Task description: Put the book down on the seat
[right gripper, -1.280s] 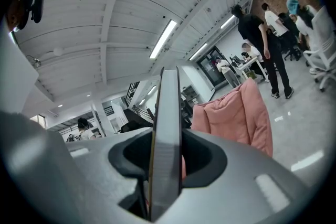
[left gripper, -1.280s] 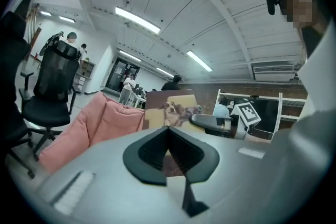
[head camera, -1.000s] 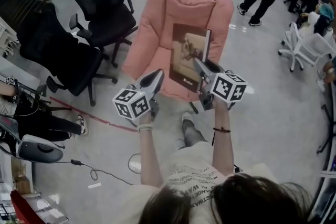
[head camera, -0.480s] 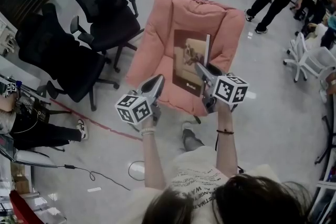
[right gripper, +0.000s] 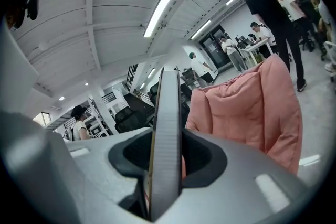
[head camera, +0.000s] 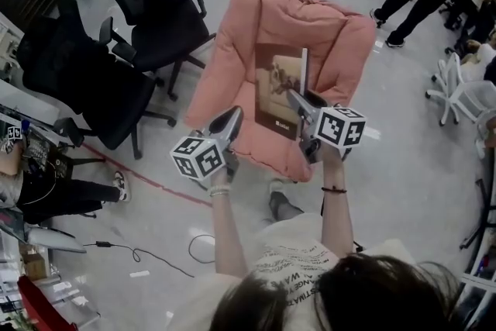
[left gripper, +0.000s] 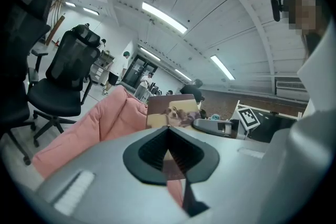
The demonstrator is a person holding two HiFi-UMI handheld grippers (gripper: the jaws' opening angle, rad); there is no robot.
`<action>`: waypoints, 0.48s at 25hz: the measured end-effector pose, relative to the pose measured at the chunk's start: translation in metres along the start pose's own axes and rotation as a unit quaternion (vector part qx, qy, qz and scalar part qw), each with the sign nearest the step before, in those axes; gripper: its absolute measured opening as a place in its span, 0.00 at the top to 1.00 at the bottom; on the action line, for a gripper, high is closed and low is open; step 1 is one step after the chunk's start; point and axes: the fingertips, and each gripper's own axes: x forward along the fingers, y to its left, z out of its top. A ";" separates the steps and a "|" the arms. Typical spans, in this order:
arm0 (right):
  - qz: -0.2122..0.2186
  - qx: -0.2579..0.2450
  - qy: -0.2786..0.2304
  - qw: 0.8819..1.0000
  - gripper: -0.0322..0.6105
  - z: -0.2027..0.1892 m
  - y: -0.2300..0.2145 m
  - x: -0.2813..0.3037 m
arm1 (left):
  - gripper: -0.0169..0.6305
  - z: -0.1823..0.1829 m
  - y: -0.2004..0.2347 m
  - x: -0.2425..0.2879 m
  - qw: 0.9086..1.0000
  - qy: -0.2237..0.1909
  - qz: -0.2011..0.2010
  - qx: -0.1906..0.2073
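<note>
while the right gripper (head camera: 298, 101) clamps the book (head camera: 276, 85) upright over the seat (head camera: 225, 81), it isn't set down yet; left gripper (head camera: 235, 114) jaws together, empty. lowering, release left.

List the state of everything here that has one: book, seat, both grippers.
book: held on edge over the seat, not laid down.
right gripper: shut on the book's edge.
left gripper: shut, nothing between its jaws, apart from the book.
seat: pink cushion, book not yet lying on it.
</note>
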 end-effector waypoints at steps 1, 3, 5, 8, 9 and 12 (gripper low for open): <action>0.000 0.002 0.002 1.000 0.71 0.002 -0.005 0.003 | 0.98 0.000 0.002 0.006 1.000 0.002 0.001 -0.002; 0.001 0.004 0.006 1.000 0.71 0.007 -0.015 0.010 | 0.98 -0.001 0.004 0.017 1.000 0.006 0.003 -0.004; 0.001 0.006 0.010 1.000 0.71 0.010 -0.024 0.016 | 0.98 -0.001 0.007 0.027 1.000 0.009 0.005 -0.005; 0.005 0.011 0.011 1.000 0.71 0.017 -0.035 0.029 | 0.98 0.000 0.013 0.039 1.000 0.014 0.009 -0.005; 0.008 0.013 0.011 1.000 0.71 0.019 -0.037 0.034 | 0.98 0.001 0.016 0.043 1.000 0.015 0.011 -0.006; 0.016 0.018 0.018 1.000 0.71 0.023 -0.041 0.051 | 0.98 0.006 0.030 0.051 1.000 0.017 0.019 -0.010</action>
